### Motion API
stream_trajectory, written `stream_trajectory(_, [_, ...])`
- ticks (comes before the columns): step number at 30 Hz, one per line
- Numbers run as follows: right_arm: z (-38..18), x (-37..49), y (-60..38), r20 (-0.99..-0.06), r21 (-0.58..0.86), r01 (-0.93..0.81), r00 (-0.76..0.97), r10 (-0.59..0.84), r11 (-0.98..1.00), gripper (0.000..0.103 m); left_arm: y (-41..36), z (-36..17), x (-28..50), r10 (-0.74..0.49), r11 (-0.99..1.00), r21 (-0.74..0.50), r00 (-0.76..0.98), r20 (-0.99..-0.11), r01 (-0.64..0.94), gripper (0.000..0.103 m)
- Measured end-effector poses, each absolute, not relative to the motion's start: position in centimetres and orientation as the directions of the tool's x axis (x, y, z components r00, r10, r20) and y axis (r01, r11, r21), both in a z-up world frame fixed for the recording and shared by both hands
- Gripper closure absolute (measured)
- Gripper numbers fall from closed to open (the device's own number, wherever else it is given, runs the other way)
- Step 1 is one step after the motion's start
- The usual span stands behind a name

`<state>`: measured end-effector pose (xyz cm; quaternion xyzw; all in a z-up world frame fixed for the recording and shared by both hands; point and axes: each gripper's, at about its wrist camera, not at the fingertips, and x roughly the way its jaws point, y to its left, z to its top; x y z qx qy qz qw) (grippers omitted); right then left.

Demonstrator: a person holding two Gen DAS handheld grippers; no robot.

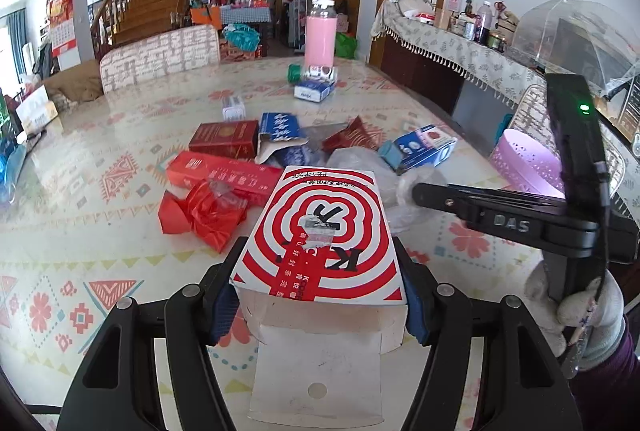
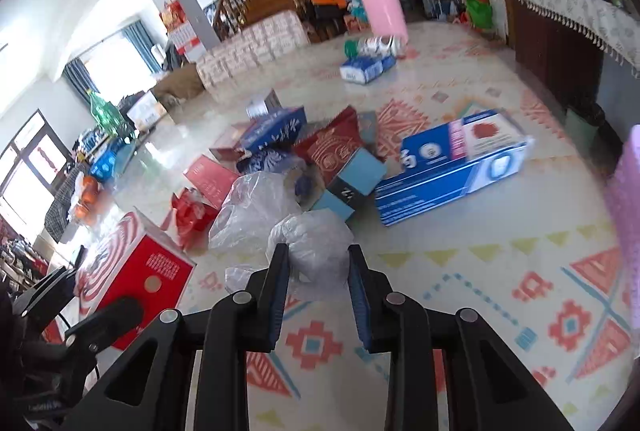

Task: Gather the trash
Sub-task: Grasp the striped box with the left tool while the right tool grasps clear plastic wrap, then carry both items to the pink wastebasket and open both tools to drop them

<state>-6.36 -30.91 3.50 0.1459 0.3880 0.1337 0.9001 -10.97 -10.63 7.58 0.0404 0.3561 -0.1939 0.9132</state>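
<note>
My left gripper (image 1: 320, 251) is shut on a red-and-white spiral-patterned box (image 1: 320, 235), held between both pads above the table; the box also shows at the left of the right wrist view (image 2: 136, 263). My right gripper (image 2: 318, 251) is closed around a crumpled clear plastic bag (image 2: 316, 251), its pads pressing the bag's sides; in the left wrist view its finger reaches the bag (image 1: 420, 183). More trash lies in a heap beyond: red boxes (image 1: 224, 139), a red plastic bag (image 1: 204, 211), a blue torn box (image 1: 280, 129) and a blue-and-white box (image 2: 452, 167).
A pink perforated basket (image 1: 528, 163) stands at the table's right edge. A pink bottle (image 1: 320, 35) and a small blue box (image 1: 314, 89) stand at the far side. A chair back (image 1: 160, 57) is behind the table. A sideboard (image 1: 460, 43) runs along the right.
</note>
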Motion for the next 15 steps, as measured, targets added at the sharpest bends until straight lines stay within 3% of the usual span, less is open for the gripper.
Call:
stream_trajectory(5, [5.3,-9.5,-33.9,-0.627,0.352,-0.077,0.720,0.296,0.933,0.072,-12.6,8.5,-10.8,-0.375,0.902,-0.101,0.645,-0.666,0.420,0.037])
stream_trajectory(15, [8.6,-16.8,-45.9,-0.582,0.290,0.185,0.813,0.019,0.939,0.072,-22.7,11.8,-9.2,-0.533,0.799,-0.158,0.560,-0.635,0.580,0.037])
